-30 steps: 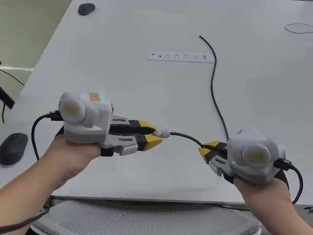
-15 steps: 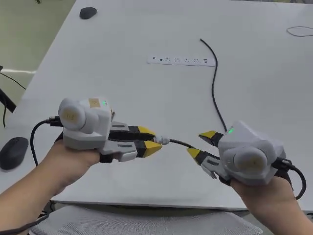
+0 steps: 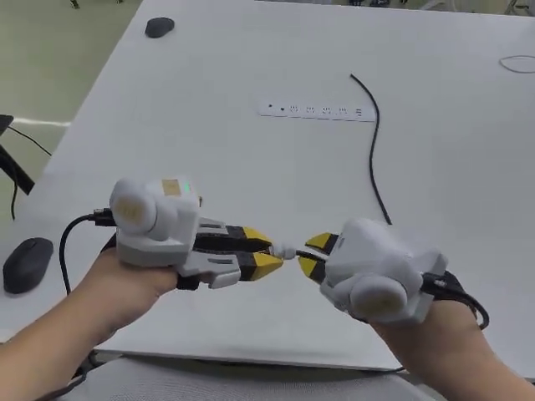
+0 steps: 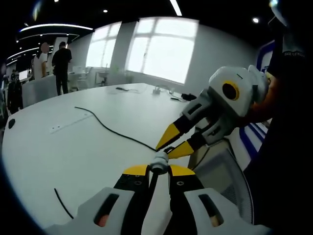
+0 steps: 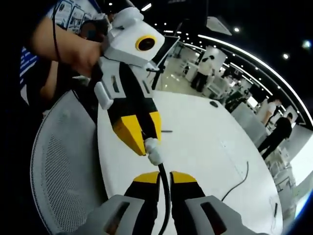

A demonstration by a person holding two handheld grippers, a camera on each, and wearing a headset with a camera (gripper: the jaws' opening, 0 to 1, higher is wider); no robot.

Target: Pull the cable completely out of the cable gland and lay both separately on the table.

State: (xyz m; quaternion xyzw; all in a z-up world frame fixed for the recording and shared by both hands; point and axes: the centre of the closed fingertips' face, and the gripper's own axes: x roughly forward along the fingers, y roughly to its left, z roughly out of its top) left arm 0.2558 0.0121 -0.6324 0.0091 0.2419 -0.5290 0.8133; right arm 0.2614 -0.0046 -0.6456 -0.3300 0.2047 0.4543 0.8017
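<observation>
The left gripper (image 3: 266, 252) is hovering above the near edge of the white table (image 3: 209, 125), and its yellow-tipped jaws are squeezing the small white cable gland (image 3: 285, 251) between them. In the left gripper view the gland is sitting right at the jaw tips, poking out forward.

The right gripper (image 3: 311, 254) is facing the left one tip to tip, just beside the gland. Its jaws are standing narrow, with the black cable (image 3: 374, 167) running between them. In the right gripper view a thin gap is showing on each side of the cable, so I cannot tell whether the pads are actually pinching it.

The cable is sitting in the gland, coming out of its end and passing straight between the right gripper's jaws. Beyond the right gripper it is trailing away across the table, and its far end is lying past the end of a white power strip (image 3: 316, 110).

1 dark computer mouse (image 3: 159, 27) is resting at the far left of the table. Another mouse (image 3: 27, 264) is lying by the near left edge.
</observation>
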